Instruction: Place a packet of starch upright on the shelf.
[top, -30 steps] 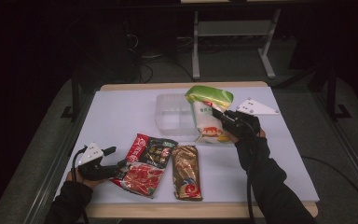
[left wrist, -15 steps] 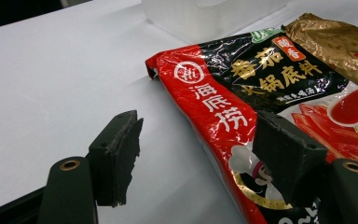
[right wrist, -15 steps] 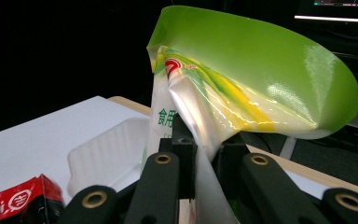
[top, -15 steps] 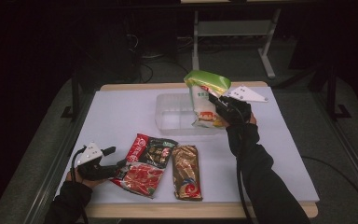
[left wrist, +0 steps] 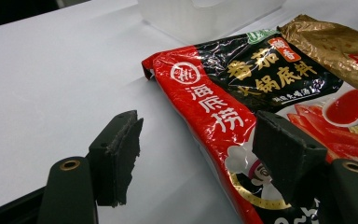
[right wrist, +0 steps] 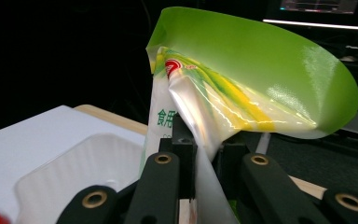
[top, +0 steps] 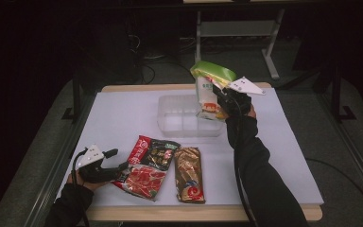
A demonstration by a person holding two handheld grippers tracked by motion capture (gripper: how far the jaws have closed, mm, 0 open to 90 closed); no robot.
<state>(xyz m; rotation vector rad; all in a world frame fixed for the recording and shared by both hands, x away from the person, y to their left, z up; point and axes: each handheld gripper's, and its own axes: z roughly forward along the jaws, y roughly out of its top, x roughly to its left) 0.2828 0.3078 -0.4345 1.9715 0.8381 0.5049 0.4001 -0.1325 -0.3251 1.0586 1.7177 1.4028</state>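
My right gripper (top: 216,90) is shut on a green and white pouch (top: 210,90), lifted over the right part of a clear plastic bin (top: 182,117). In the right gripper view the pouch (right wrist: 242,88) is pinched between the jaws, its green top folded over, with the bin (right wrist: 79,177) below left. My left gripper (top: 116,160) rests open on the table at the near left, its jaws straddling the edge of a red and black sauce packet (top: 149,165). The left gripper view shows that packet (left wrist: 251,102) lying between and beyond the spread fingers (left wrist: 116,154).
A gold and red packet (top: 189,174) lies right of the sauce packet; its corner (left wrist: 335,46) shows in the left gripper view. The white tabletop (top: 123,113) has free room at left and far right. Metal frames and cables stand behind the table.
The right gripper has carried the green pouch up and leftward, from beside the bin to over its right part. The left gripper has stayed in place.
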